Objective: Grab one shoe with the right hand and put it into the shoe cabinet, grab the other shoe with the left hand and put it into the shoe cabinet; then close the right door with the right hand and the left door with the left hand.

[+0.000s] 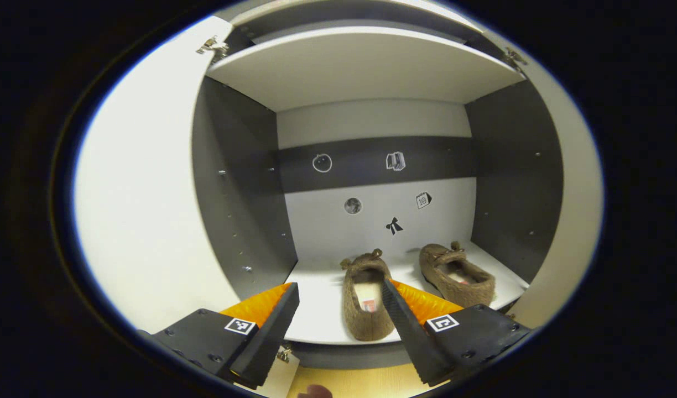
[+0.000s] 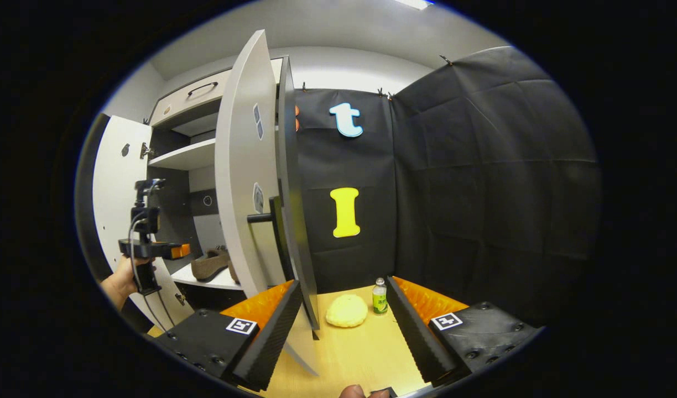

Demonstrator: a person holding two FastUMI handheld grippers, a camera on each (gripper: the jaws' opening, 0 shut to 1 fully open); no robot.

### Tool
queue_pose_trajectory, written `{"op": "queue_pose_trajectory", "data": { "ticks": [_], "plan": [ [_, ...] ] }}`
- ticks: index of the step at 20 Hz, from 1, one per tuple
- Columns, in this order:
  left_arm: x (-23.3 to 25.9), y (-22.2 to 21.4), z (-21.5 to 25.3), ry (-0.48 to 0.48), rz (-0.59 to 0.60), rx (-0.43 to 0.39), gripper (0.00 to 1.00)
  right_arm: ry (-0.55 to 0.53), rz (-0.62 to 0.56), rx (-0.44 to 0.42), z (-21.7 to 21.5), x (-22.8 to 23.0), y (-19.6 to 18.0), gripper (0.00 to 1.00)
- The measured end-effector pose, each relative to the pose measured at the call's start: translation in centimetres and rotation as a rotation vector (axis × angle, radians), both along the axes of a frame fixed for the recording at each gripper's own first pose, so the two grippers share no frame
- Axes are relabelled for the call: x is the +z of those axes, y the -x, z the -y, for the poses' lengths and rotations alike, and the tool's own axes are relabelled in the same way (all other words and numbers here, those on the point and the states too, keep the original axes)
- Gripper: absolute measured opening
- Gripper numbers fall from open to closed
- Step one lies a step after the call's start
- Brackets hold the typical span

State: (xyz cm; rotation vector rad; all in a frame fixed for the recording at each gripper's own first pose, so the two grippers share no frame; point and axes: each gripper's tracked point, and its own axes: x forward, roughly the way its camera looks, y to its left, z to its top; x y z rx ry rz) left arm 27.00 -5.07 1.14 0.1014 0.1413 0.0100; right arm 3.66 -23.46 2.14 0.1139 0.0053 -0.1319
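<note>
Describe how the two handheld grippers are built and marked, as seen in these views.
Each gripper, left gripper and right gripper, has two long wedge-shaped fingers with ridged inner faces, mounted on dark blocks held by screws. Each block carries a small square black-and-white marker. In the right gripper view, the left gripper appears as a dark pistol-style handle with a camera mast on top and a dangling cable, held by a bare hand.

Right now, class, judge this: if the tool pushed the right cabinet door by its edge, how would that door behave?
The door looks like a flat rigid panel, so it probably won't flex. Hung on hinges, it should swing rather than slide. Its bar handle may offer a firmer contact.
</note>
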Motion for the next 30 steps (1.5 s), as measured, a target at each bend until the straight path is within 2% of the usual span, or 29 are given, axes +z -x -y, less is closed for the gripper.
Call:
{"op": "queue_pose_trajectory", "data": {
  "ticks": [2,7,8,12,15,18,20,21,27,30],
  "plan": [
    [0.3,3.3,-0.5,-0.015,0.021,0.02,0.96,-0.011,0.006,0.005,0.8,0.4,-0.9,0.98],
    [0.4,10.5,-1.6,0.055,0.016,0.036,0.96,-0.039,0.03,0.016,2.1,1.4,-3.3,1.0],
    [0.7,11.7,-1.9,0.056,0.021,0.037,0.96,-0.04,0.038,0.023,1.8,1.5,-3.7,0.98],
    [1.6,16.5,-3.2,0.046,0.043,0.045,0.96,-0.026,0.069,0.045,0.1,2.7,-4.2,0.98],
    [2.2,19.2,-3.6,0.017,0.063,0.038,0.96,0.004,0.078,0.03,-0.1,3.0,-3.9,0.97],
    [2.7,21.4,-3.6,0.024,0.075,0.02,0.96,0.005,0.083,0.033,-1.0,3.3,-3.5,0.98],
    [3.0,22.4,-3.7,0.031,0.083,0.017,0.96,0.042,0.097,0.031,-1.5,3.6,-3.2,1.0],
    [2.9,22.9,-3.8,0.028,0.084,0.016,0.97,0.049,0.1,0.027,-1.6,3.7,-3.0,0.98],
    [1.8,24.8,-4.4,0.031,0.057,0.018,0.96,-0.016,0.087,0.037,-3.4,3.3,-2.5,0.98],
    [1.6,25.0,-4.7,0.03,0.051,0.026,0.96,-0.029,0.083,0.076,-5.2,3.2,-2.5,0.98]
  ]
}}
